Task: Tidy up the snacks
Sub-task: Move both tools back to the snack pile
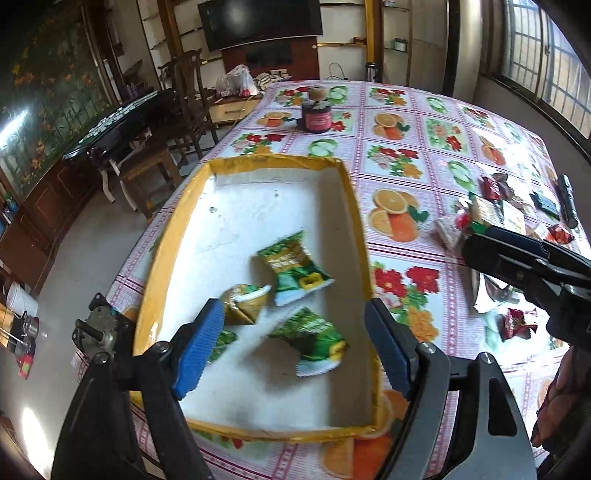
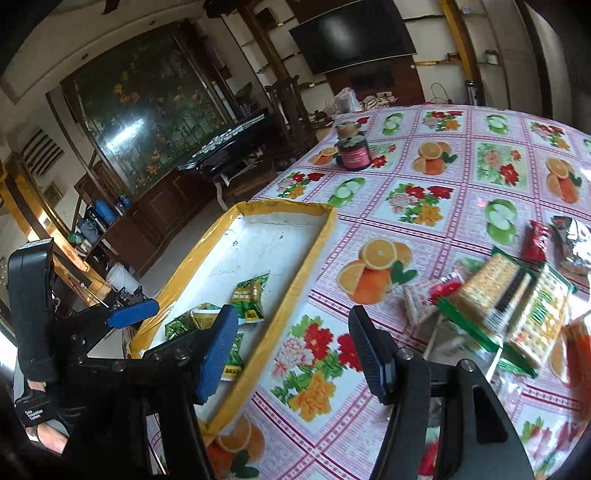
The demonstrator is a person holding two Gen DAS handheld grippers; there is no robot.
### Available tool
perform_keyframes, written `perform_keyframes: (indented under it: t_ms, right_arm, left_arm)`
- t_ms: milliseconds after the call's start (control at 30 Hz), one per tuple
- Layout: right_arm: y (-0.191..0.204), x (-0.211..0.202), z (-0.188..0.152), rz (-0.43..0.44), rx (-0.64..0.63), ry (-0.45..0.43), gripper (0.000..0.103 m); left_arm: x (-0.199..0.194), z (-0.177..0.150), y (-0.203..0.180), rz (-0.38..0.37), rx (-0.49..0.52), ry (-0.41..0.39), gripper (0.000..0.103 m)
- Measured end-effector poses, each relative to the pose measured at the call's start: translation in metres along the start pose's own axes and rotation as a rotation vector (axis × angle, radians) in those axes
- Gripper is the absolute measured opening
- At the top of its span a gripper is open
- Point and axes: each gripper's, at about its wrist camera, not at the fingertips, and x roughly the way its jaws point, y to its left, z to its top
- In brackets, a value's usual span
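Green snack packs (image 1: 293,273) lie loose on the white floor of the tray (image 1: 173,236), a shallow box with a yellow-taped rim set at the near left corner of the worktop (image 1: 436,155). More snacks (image 2: 495,295), cracker packs and red wrappers, sit in a heap on the cloth well to the tray's right. The left tool (image 1: 295,343) hangs over the tray's near half with its blue pads spread wide and nothing between them; a pack lies below the gap. The right tool (image 2: 293,354) stands over the tray's right rim and the cloth beside it, its jaws parted and empty too. A fruit-and-flower cloth covers the whole worktop; between tray and heap it is bare, as is most of the far half, where only a dark jar (image 1: 317,116) stands with a small roll (image 1: 317,92) behind it. The tray's left wall runs close along the worktop's left edge, beyond which the floor drops away. Past that stand a chair (image 1: 184,96), a dark low table (image 1: 110,129) and a television (image 1: 258,20) on the back wall; windows (image 1: 546,62) line the right side.
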Motion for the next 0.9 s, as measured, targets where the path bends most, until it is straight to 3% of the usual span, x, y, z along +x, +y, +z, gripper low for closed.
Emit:
perform_keyframes:
  t_ms: [433, 900]
  right_arm:
    - [-0.098, -0.09, -0.066, -0.181, 0.196, -0.082, 0.067]
    - [-0.135, -0.126, -0.094, -0.247, 0.257, -0.136, 0.068]
  left_arm:
    - [-0.013, -0.019, -0.085, -0.112, 0.139, 0.032, 0.081]
    - [-0.009, -0.031, -0.145, -0.202, 0.249, 0.08, 0.081]
